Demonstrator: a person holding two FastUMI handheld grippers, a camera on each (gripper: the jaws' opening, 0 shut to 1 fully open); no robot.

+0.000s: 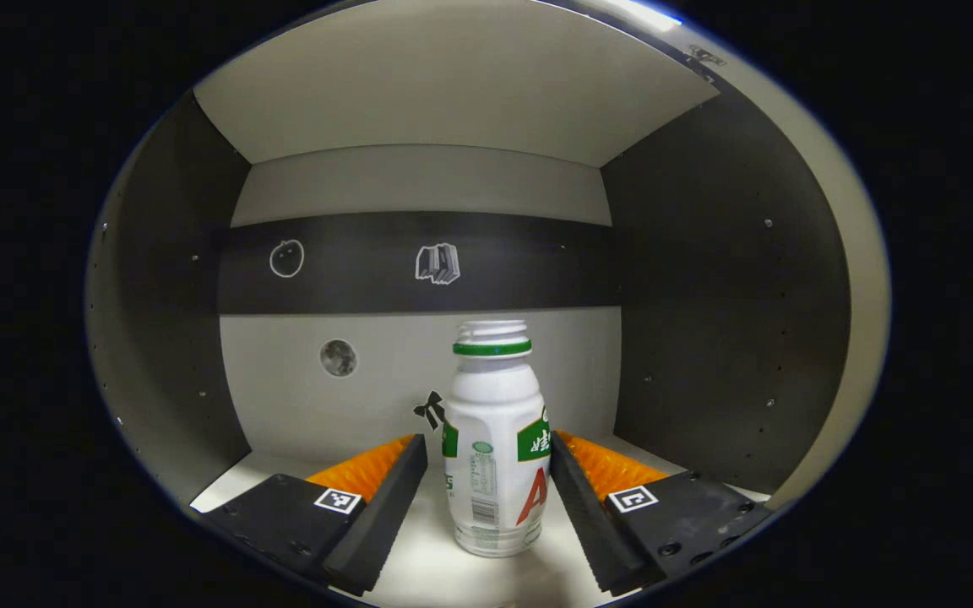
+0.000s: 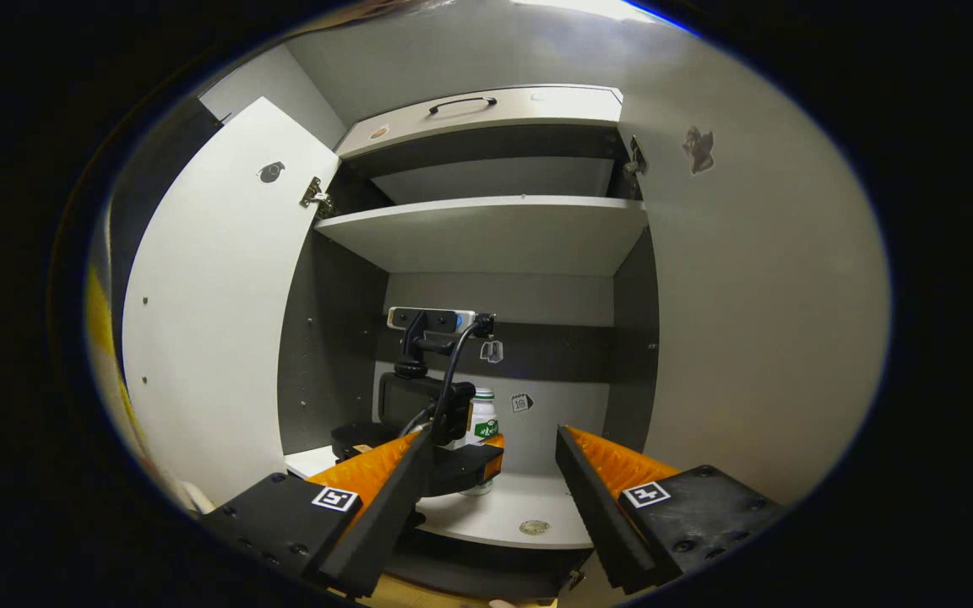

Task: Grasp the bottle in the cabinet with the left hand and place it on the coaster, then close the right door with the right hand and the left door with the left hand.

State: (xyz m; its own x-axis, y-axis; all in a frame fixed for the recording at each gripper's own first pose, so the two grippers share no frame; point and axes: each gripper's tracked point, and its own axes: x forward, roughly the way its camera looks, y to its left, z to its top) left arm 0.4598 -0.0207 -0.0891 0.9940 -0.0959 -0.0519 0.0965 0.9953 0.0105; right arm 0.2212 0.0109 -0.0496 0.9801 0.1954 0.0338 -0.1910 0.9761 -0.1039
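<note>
Left gripper view: the left gripper [image 1: 489, 473] reaches into the cabinet [image 1: 419, 110], its fingers [image 1: 385, 498] spread wide at 7 and 5 o'clock; the bottle [image 1: 495, 443] stands upright on the pale cabinet floor [image 1: 427, 566] between them, with a gap at 7 o'clock, while at 5 o'clock I cannot tell whether the finger touches it; small stickers [image 1: 437, 263] mark the back wall at 12 o'clock. Right gripper view: the right gripper [image 2: 495, 473] hangs outside the cabinet, jaws apart and pinching nothing; the left door [image 2: 216, 304] stands swung out at 9 o'clock, the right door [image 2: 757, 295] at 3 o'clock; a shelf [image 2: 486, 232] crosses at 12 o'clock; below it the left gripper sits around the bottle on the bottom board.
</note>
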